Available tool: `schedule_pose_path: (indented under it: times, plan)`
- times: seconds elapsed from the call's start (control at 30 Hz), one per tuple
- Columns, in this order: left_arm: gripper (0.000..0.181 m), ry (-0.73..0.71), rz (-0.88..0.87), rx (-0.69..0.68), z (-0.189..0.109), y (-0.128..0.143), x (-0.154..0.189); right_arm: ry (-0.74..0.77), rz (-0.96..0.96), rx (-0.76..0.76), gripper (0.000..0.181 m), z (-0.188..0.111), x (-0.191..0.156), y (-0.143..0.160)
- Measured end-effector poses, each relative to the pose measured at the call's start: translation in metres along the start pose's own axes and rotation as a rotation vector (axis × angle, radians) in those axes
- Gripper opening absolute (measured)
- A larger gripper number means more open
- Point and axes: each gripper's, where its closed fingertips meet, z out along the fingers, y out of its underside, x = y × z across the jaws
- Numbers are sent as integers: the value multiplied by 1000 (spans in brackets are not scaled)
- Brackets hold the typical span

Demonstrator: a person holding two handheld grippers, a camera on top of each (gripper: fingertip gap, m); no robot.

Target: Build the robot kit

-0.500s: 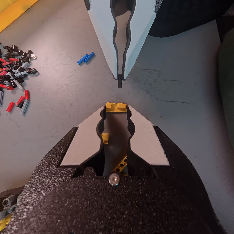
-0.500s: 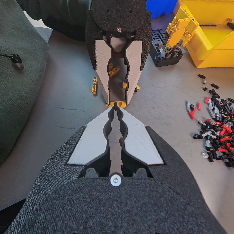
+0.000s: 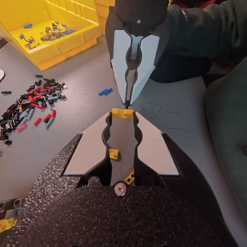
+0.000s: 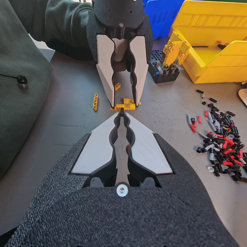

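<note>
Jaws of both tools are clenched on parts: the right gripper (image 4: 121, 113) pinches a small black pin (image 4: 121, 111) at its very tips, and the left gripper (image 3: 122, 113) clamps a yellow connector piece (image 3: 122, 113) crosswise between its tips, low over the grey table (image 3: 82, 74). The pin's free end sits right at the connector's face, touching or nearly so; whether it has entered a hole cannot be told. To seat it well, I judge the pin should stay square to the connector, with the push running straight along the pin's length while the left tool holds firm, since so slight a grip could let the pin swivel. Just beyond the connector lie loose yellow parts, among them a short yellow beam (image 4: 95, 102). Farther out are two blue pins (image 3: 105, 91), a scattered heap of black, red and grey pins (image 3: 33, 98), a half-built yellow and black assembly (image 4: 172, 58) and yellow bins (image 3: 53, 33).
</note>
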Motion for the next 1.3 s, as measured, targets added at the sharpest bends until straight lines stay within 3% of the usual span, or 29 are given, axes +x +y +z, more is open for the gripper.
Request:
schedule_pose_path:
  times: [0.4, 0.8, 0.97, 1.13, 1.3]
  plan:
    - [30, -49, 37, 12, 0, -3, -1, -18, 32, 31, 4, -1, 0, -4]
    - [30, -40, -48, 314, -28, -52, -1, -82, 192, 395, 3, -27, 6, -58]
    - [30, -24, -101, 376, -35, -60, -3, -90, 245, 478, 3, -30, 10, -69]
    - [30, -26, -99, 379, -36, -60, -3, -85, 234, 441, 3, -28, 9, -65]
    - [30, -58, -4, 282, -28, -47, -1, -27, 104, 269, 3, -22, 5, -48]
